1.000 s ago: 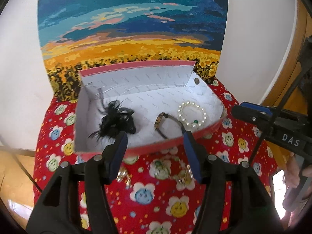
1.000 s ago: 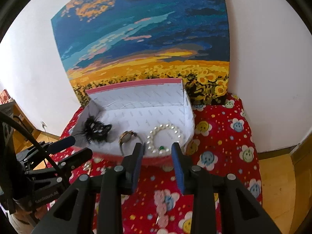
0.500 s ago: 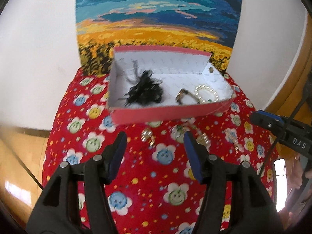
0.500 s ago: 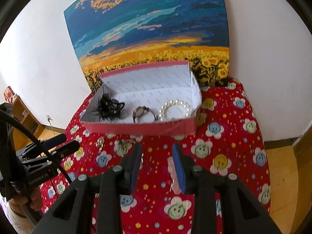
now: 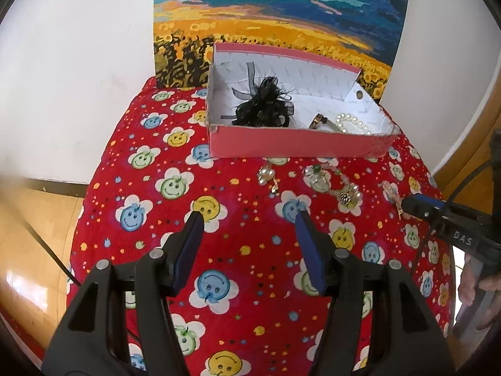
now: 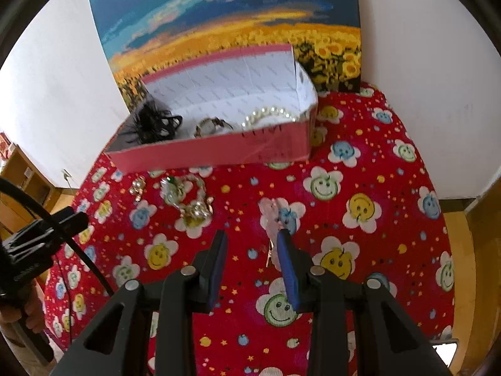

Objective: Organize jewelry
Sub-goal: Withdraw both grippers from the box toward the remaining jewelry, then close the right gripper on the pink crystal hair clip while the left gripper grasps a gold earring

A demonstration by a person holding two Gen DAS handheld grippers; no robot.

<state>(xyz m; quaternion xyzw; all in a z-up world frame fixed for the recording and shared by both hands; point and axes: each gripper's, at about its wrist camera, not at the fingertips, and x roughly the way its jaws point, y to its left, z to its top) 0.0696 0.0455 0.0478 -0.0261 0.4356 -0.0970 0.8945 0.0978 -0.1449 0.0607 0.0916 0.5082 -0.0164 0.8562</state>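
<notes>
Pulling back from the pink box (image 5: 300,145), both tools now hang over the red cloth (image 5: 244,250) at the bottom of each frame. The left gripper (image 5: 249,219) is spread wide and empty; the right gripper (image 6: 252,238) is released too, a pink hair clip (image 6: 273,216) by its right finger. That retreat suggests the next pick. Mid-frame lie an earring (image 6: 137,188) and a bracelet tangle (image 6: 188,200). Only the left view shows the box's punched flap (image 5: 358,94); only the right shows the pearl bracelet (image 6: 269,114) almost whole.

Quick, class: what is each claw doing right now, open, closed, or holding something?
Left claw: open, holding nothing, above the red cloth.
Right claw: open, holding nothing, pink hair clip just ahead.
</notes>
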